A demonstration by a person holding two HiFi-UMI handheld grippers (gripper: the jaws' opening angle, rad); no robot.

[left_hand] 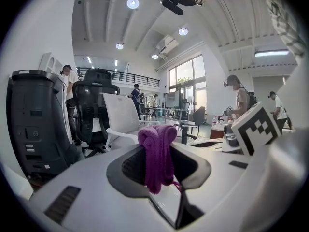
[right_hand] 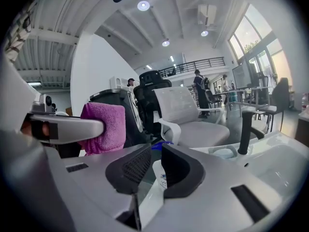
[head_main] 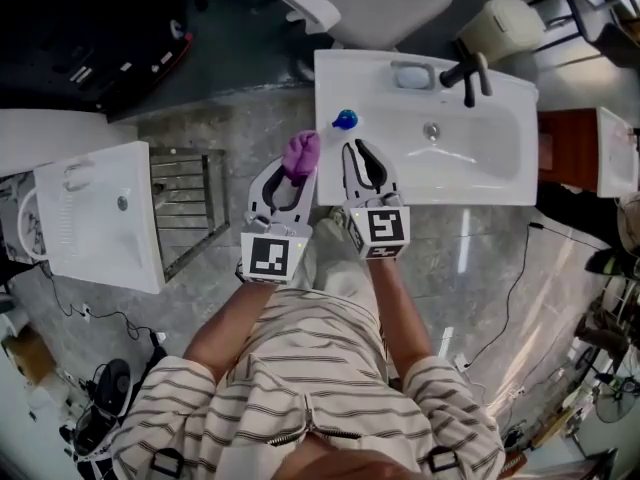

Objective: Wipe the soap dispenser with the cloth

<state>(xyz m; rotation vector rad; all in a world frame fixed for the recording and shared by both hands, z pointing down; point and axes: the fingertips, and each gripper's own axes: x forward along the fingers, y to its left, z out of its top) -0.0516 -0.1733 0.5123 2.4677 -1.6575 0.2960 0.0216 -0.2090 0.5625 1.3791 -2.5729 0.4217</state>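
Observation:
The soap dispenser (head_main: 345,120), a clear bottle with a blue top, stands on the left rim of the white sink (head_main: 480,180). My right gripper (head_main: 361,153) lies just in front of it, jaws a narrow way apart. In the right gripper view the bottle (right_hand: 161,178) shows through the gap of that gripper (right_hand: 155,166), with no pad visibly pressing on it. My left gripper (head_main: 293,171) is shut on a bunched purple cloth (head_main: 301,153), held just left of the dispenser. The cloth (left_hand: 157,144) sticks up between the left gripper's (left_hand: 159,166) jaws and also shows in the right gripper view (right_hand: 104,127).
A black faucet (head_main: 468,76) and a soap dish (head_main: 411,75) sit at the back of the sink. A second white basin (head_main: 100,218) and a metal rack (head_main: 185,208) lie to the left. An office chair (head_main: 370,3) stands behind. Cables run across the floor.

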